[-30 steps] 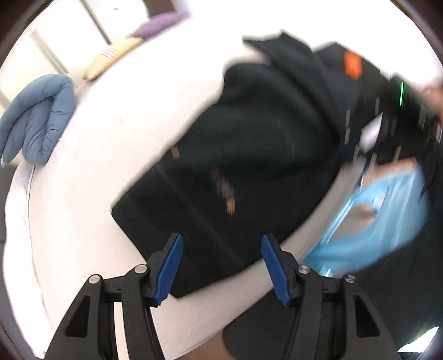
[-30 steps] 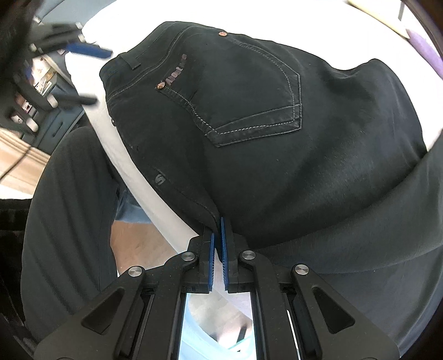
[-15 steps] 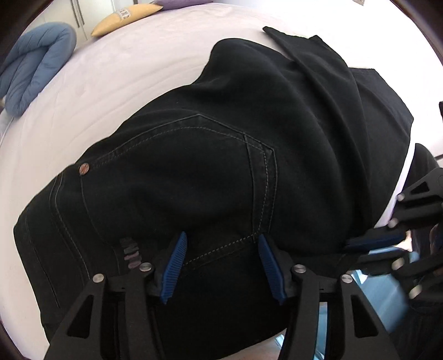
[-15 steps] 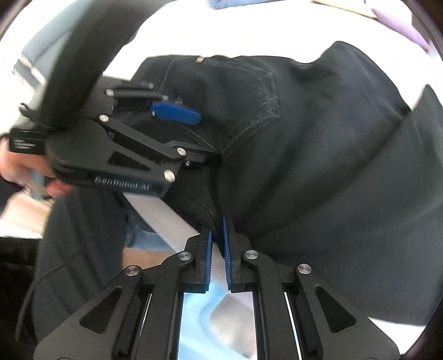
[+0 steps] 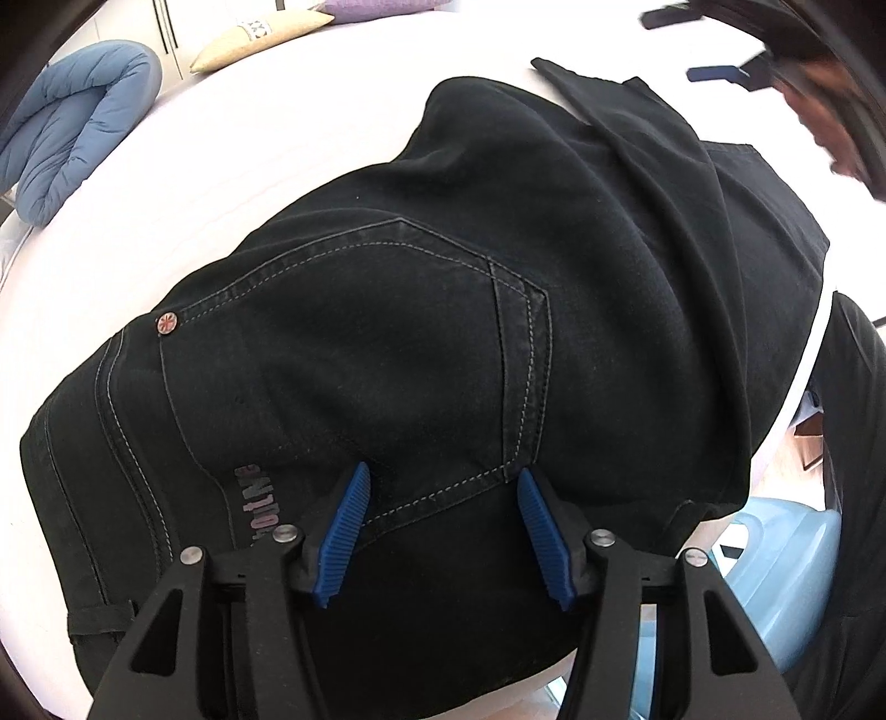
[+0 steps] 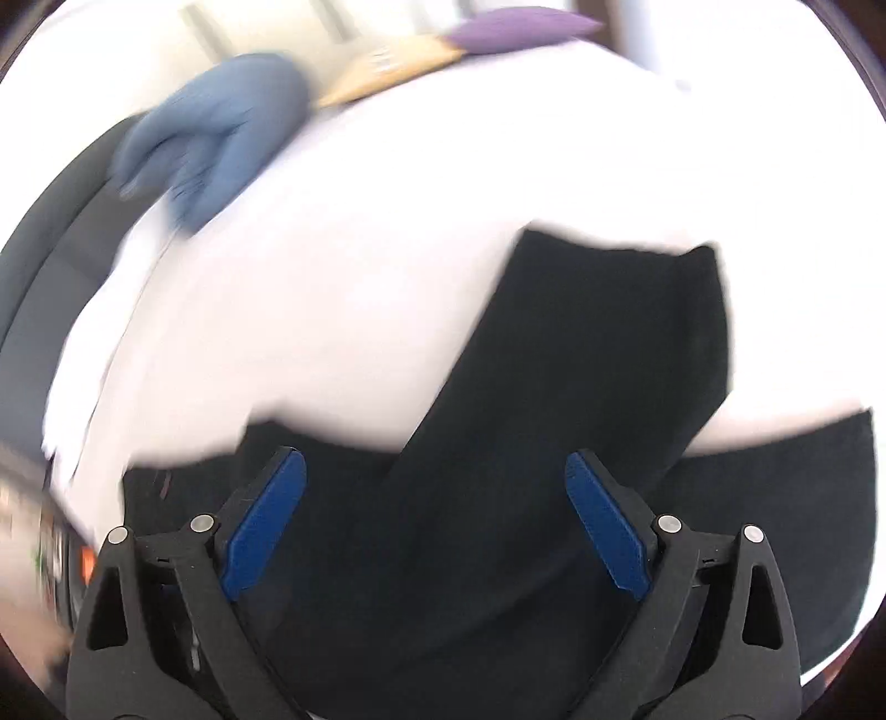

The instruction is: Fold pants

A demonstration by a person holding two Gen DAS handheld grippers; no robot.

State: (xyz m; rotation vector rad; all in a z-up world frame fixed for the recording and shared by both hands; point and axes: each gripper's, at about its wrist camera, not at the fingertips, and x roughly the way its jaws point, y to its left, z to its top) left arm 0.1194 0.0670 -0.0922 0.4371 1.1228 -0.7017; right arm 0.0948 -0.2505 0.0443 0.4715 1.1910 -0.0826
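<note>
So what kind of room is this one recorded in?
Most likely a bedroom: the black jeans lie on a white-sheeted bed, with a beige pillow, a purple pillow and a rolled blue duvet at its far side.

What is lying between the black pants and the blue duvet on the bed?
Only bare white bed sheet lies between the black pants and the blue duvet, in the left wrist view.
</note>
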